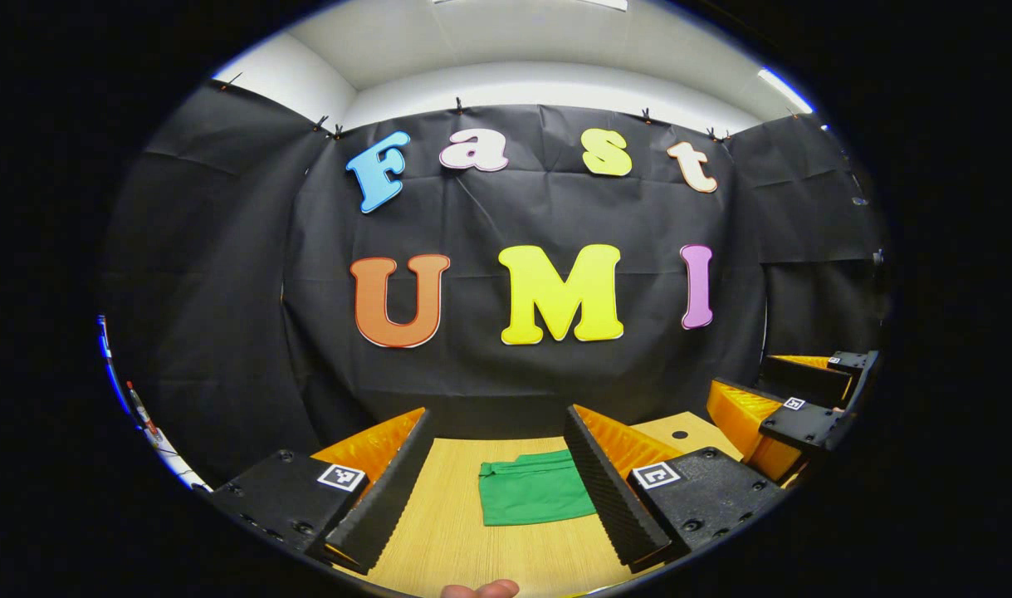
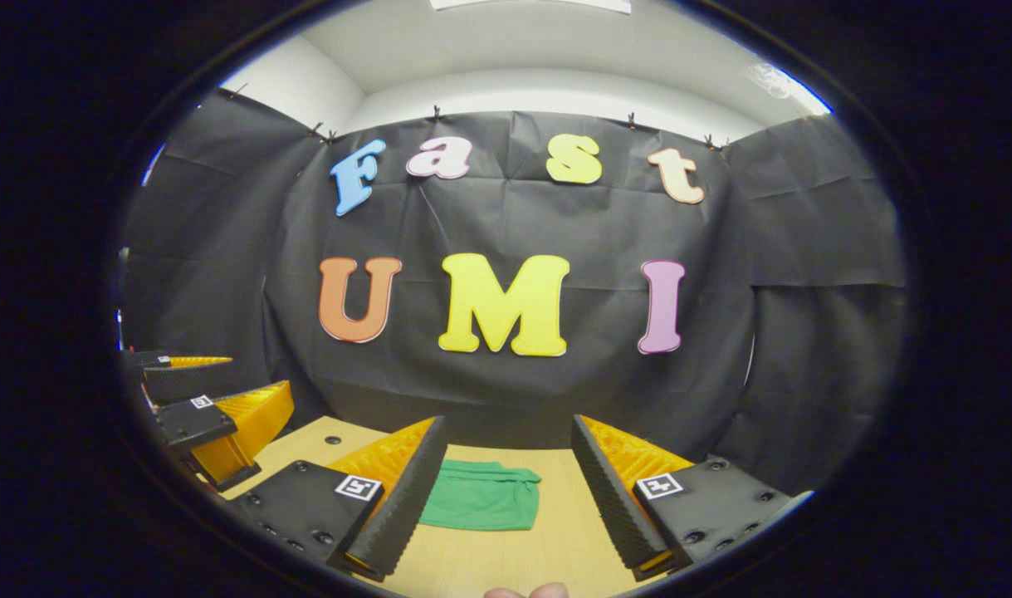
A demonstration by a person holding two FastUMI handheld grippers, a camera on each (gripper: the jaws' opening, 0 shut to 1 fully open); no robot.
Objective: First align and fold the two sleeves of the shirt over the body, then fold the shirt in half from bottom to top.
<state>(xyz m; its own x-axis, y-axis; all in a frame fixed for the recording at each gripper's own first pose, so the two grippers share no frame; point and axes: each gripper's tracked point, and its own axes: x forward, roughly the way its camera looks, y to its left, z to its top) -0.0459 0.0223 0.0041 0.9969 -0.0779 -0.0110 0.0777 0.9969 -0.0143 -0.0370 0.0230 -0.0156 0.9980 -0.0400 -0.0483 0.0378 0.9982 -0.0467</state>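
A green shirt lies folded into a small flat rectangle on the wooden table, seen between my left gripper's open fingers. Nothing is between those fingers. In the right gripper view the same shirt lies ahead on the table, slightly left of centre, framed by my right gripper, which is open and holds nothing. Both grippers hover above the table, short of the shirt. The right gripper also shows at the right of the left gripper view, and the left gripper at the left of the right gripper view.
The booth's black cloth wall stands just behind the table's far edge. A small dark hole marks the tabletop at the right. A fingertip shows at the bottom edge of the left gripper view.
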